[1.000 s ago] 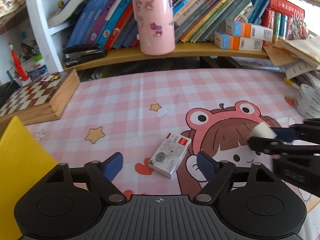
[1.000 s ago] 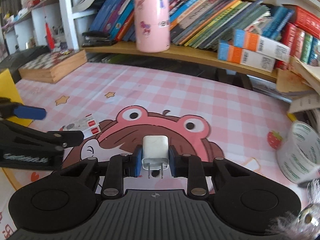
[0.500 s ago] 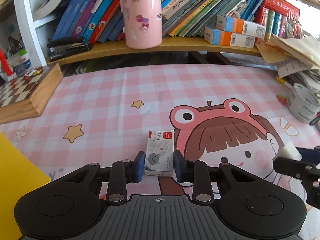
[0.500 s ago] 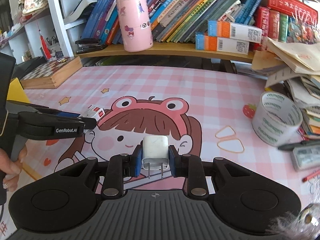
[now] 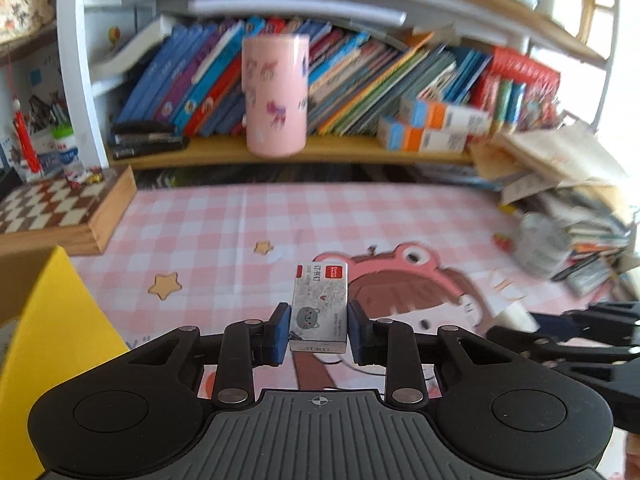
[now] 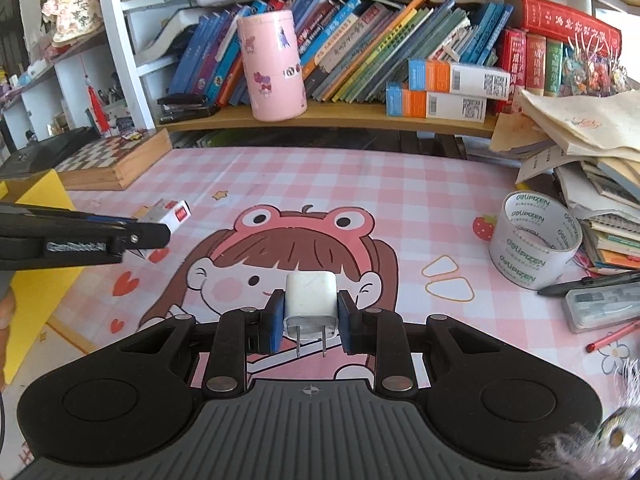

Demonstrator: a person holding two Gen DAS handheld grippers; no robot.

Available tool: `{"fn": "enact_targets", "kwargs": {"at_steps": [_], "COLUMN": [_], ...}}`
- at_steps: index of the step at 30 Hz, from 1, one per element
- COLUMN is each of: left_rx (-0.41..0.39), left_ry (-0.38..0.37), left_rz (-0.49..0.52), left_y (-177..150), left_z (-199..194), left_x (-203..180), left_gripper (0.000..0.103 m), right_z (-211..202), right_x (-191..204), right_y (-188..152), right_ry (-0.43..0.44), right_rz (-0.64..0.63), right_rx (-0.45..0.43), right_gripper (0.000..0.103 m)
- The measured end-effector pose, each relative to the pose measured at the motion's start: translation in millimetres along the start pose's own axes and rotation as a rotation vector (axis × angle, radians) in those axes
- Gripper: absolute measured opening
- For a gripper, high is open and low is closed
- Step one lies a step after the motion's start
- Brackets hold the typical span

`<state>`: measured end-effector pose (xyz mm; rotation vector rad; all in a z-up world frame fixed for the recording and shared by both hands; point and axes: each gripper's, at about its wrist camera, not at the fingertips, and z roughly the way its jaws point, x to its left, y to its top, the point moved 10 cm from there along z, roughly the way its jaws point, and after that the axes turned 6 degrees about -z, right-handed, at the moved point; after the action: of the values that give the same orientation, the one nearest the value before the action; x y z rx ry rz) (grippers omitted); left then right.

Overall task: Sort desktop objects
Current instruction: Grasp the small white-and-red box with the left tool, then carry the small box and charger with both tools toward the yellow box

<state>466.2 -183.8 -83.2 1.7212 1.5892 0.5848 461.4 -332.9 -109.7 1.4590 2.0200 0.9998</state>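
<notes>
The left gripper [image 5: 319, 330] is clamping its fingers on the staple box [image 5: 319, 307] and the right gripper [image 6: 308, 322] is pinching the white charger [image 6: 309, 305] — both are being carried above the worktop [image 6: 360, 176], so keeping each squeeze steady matters.

The roll of clear tape [image 6: 534, 240] carries the word "deliPIZEN" printed over and over in green around its band. The small box [image 5: 319, 307] has a red square label at its top corner and Chinese characters beside it, too small to make out. The book spines [image 6: 360, 48] on the shelf bear Chinese titles, unreadable here.
</notes>
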Motion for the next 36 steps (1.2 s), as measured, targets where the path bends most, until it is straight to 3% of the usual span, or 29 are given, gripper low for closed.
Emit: {"fn": "enact_targets", "kwargs": {"at_steps": [11, 36], "left_rx": [-0.084, -0.054], "left_ry": [-0.07, -0.156], "left_rz": [-0.099, -0.143], "left_y": [1.7, -70.0], "left_z": [-72.1, -165.4], "left_x": [2.8, 35.4], "left_gripper": [0.028, 0.028], "right_z": [-44.8, -119.4], "right_x": [20.4, 96.4], "right_y": [1.1, -33.2], "right_ry": [0.001, -0.038], "right_rz": [-0.012, -0.001], "right_rx": [-0.047, -0.056], "right_gripper": [0.024, 0.024]}}
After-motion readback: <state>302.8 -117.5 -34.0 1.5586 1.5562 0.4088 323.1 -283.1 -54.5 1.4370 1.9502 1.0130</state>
